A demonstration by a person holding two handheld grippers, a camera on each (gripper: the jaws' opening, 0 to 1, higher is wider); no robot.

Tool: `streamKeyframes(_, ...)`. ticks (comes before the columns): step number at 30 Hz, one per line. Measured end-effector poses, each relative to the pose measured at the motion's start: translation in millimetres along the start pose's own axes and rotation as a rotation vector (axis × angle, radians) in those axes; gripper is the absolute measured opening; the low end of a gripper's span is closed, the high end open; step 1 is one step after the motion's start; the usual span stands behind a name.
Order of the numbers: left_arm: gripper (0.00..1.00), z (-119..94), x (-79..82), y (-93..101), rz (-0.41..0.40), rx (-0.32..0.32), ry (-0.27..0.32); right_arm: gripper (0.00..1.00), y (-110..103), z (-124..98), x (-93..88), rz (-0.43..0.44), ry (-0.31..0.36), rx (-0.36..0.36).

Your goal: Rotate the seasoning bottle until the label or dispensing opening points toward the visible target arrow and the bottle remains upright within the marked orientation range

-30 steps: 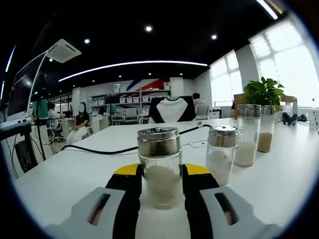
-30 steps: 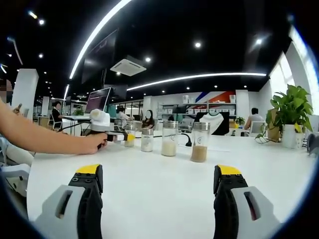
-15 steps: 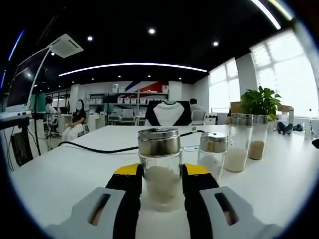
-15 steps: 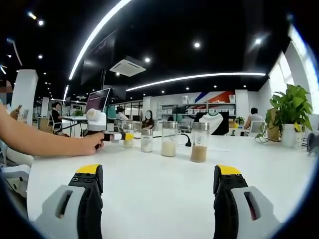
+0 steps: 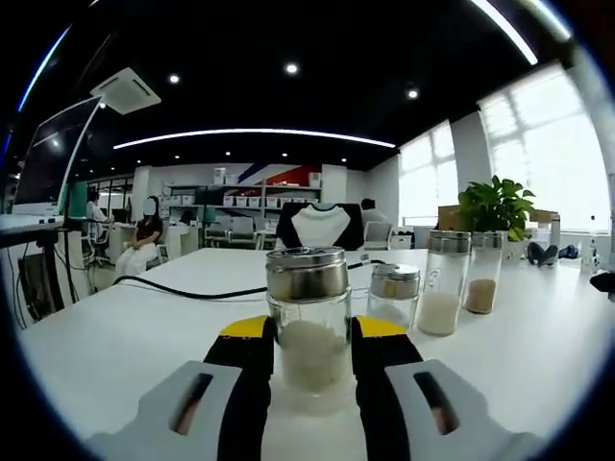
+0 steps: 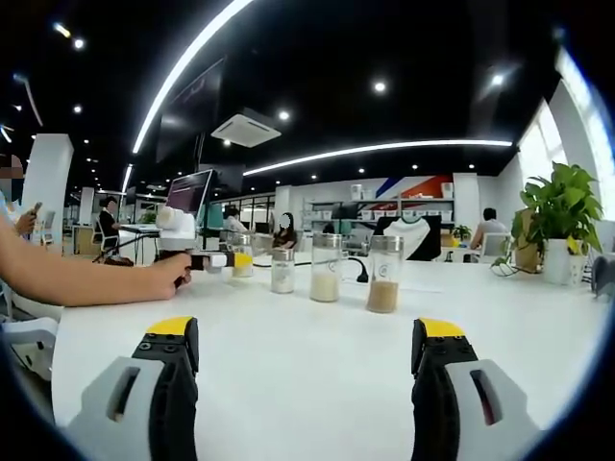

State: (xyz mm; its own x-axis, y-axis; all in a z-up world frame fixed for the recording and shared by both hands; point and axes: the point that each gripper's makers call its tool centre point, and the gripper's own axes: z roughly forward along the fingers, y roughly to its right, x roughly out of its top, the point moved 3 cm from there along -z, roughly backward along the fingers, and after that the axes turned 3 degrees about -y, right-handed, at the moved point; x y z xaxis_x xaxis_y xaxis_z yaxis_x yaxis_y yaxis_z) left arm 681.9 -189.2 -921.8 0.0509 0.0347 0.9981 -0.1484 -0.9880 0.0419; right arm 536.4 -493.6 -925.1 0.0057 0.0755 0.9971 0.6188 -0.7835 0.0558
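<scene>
Upright on the white table (image 5: 115, 336), the short glass seasoning bottle with a steel cap (image 5: 307, 322) sat clamped in my left gripper (image 5: 307, 351), while my right gripper (image 6: 306, 360) hung wide open, holding nothing.

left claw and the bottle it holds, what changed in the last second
The left claw, shut on the short seasoning bottle, has swung leftward across the table; the other three bottles have slid left in its view. The bottle stays upright. The right claw stays open and still.
</scene>
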Motion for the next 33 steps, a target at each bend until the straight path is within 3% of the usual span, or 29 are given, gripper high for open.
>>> streamKeyframes(4,0.33,-9.1,4.2,3.2,-0.017,-0.017,0.025,0.93,0.3,0.0,0.3,0.002,0.002,0.000)
streamKeyframes(6,0.33,-10.8,0.0,8.9,-0.049,-0.059,-0.002,0.93,0.3,0.0,0.5,0.001,0.003,-0.001)
streamKeyframes(9,0.33,-12.5,-1.5,10.4,-0.003,-0.041,-0.017,0.93,0.8,-0.4,1.0,0.006,0.006,-0.002)
streamKeyframes(15,0.33,-19.9,0.9,19.3,-0.024,-0.070,-0.007,0.92,1.8,-0.8,0.5,0.015,0.006,-0.004)
streamKeyframes(17,0.33,-24.8,0.2,25.3,0.022,-0.076,-0.013,0.92,1.6,-0.9,0.4,0.014,0.006,-0.004)
streamKeyframes(23,0.33,-45.1,7.5,52.5,0.060,-0.140,0.015,0.92,2.7,-1.3,0.5,0.015,0.007,-0.008)
streamKeyframes(33,0.33,-65.5,5.0,86.2,0.072,-0.227,0.004,0.92,1.3,-0.6,0.1,0.009,0.001,-0.007)
